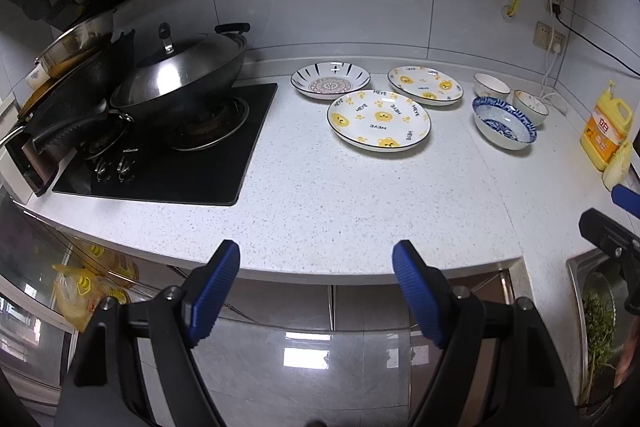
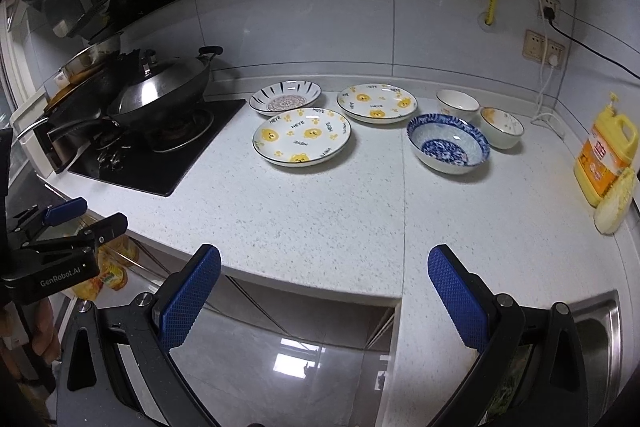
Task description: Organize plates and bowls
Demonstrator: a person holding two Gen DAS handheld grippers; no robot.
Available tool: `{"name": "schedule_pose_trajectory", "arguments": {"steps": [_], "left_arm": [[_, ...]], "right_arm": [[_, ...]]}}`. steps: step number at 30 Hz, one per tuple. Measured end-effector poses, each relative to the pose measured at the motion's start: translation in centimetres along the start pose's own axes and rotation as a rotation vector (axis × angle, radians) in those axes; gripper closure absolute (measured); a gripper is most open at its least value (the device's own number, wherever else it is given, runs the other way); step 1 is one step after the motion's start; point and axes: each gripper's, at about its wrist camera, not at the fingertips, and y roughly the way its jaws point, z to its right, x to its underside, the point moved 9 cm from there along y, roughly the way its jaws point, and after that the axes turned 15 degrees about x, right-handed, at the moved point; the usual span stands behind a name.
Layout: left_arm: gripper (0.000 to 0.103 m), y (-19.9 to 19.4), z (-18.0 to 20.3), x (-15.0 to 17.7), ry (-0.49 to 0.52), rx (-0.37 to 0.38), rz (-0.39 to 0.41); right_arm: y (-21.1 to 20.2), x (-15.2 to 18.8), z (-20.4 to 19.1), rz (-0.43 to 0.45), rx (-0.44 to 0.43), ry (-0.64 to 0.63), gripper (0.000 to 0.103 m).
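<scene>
1. Left wrist view: left gripper (image 1: 316,259) held at the counter's front edge, jaws spread wide, nothing between the blue pads (image 1: 212,291).
2. Right wrist view: right gripper (image 2: 324,267) same story, jaws wide apart and empty, hovering over the front edge of the white speckled countertop (image 2: 320,219).
3. Three plates grouped mid-counter, just right of the black stove (image 1: 168,151):
   - near bear plate (image 1: 379,120), yellow bear print with "HEYE" text, closest to the grippers
   - far bear plate (image 1: 425,85), same print, behind and to the right, near the backsplash
   - striped plate (image 1: 330,80), dark rim strokes and a reddish centre pattern, behind and to the left
   - near bear plate sits just beside both others (contact not resolvable from either view)
4. Three bowls right of the plates:
   - blue bowl (image 1: 504,122), blue-and-white pattern, largest, nearest the front
   - white bowl (image 1: 491,85) behind it
   - small bowl (image 1: 530,107), yellowish marks inside, to the right of both
   - all three upright, packed close together
5. All six dishes flat on the counter, none stacked, well apart from both grippers.
6. Lidded wok (image 1: 180,79) on the stove's right burner; yellow detergent bottle (image 1: 608,125) at far right, near the sink (image 1: 576,267).
</scene>
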Motion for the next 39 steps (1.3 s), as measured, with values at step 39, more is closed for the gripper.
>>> {"name": "schedule_pose_trajectory", "arguments": {"steps": [39], "left_arm": [[0.025,35.1,-7.7,-16.2,0.031,0.103,-0.312]], "right_arm": [[35.0,-10.1,-6.3,-0.342,0.049,0.010,0.001]]}}
